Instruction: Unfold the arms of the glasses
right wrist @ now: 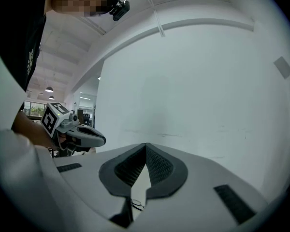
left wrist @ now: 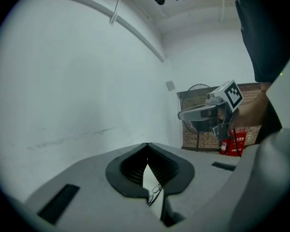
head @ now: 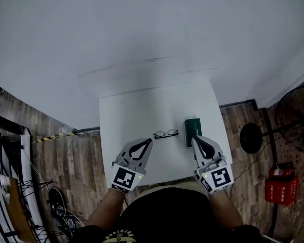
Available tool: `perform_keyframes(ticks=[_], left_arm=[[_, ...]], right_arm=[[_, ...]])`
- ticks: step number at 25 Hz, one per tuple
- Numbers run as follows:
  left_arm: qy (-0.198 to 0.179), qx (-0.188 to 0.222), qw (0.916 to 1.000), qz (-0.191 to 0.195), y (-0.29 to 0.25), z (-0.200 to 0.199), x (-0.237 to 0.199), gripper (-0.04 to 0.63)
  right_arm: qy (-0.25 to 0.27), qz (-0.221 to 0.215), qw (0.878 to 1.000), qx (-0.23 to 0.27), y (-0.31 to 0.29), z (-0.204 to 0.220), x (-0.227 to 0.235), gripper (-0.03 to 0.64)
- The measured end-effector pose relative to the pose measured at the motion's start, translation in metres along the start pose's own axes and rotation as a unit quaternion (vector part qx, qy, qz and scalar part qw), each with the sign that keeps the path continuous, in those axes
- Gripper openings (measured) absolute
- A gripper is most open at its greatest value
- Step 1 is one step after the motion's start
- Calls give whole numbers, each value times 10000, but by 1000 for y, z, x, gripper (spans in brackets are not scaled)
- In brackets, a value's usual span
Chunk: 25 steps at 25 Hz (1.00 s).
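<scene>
Folded dark-framed glasses [head: 165, 133] lie on the small white table [head: 131, 115], near its front middle. A green case [head: 193, 130] rests just right of them. My left gripper [head: 149, 142] hovers a little left of and nearer than the glasses, its jaws closed tip to tip with nothing held. My right gripper [head: 195, 138] is shut too, its tips over the near end of the case. In the left gripper view the glasses [left wrist: 156, 193] show through the slot below the tips [left wrist: 147, 145]. The right gripper view shows the glasses [right wrist: 135, 205] the same way.
A white wall rises behind the table. On the wooden floor to the right stand a fan [head: 299, 125], a round black base [head: 251, 137] and a red box [head: 281, 186]. Metal racks [head: 10, 186] stand at the left. The person's torso is against the table's near edge.
</scene>
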<state>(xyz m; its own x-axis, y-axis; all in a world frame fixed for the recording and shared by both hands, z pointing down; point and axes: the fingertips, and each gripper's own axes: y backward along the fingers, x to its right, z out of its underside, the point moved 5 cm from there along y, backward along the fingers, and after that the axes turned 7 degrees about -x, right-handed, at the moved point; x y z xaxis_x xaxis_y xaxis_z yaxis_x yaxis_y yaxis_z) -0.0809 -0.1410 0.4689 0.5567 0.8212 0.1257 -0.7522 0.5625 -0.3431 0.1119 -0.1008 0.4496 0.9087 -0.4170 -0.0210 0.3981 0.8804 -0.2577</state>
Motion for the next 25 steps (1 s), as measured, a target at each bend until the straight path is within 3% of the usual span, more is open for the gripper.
perform_keyframes(ticks=[5,16,20,25], left_arm=[[-95,-119,9998,85,-30,2,-2,8],[-107,-1005,9941,389,-113,43,3,8],[-249,-1663,9843,532,-141,74,6,8],[-565,-2509,9634,750,-170,117,14,8]], right_arm=[[-38,-18,9999,-140,-14,7,24,0],[-147,-109,9990,-418,-42,20,71,0],[-194,-183,9984,-506,-52,26,84,0],[-274,-235,9974,-630,-66,36,99,0]])
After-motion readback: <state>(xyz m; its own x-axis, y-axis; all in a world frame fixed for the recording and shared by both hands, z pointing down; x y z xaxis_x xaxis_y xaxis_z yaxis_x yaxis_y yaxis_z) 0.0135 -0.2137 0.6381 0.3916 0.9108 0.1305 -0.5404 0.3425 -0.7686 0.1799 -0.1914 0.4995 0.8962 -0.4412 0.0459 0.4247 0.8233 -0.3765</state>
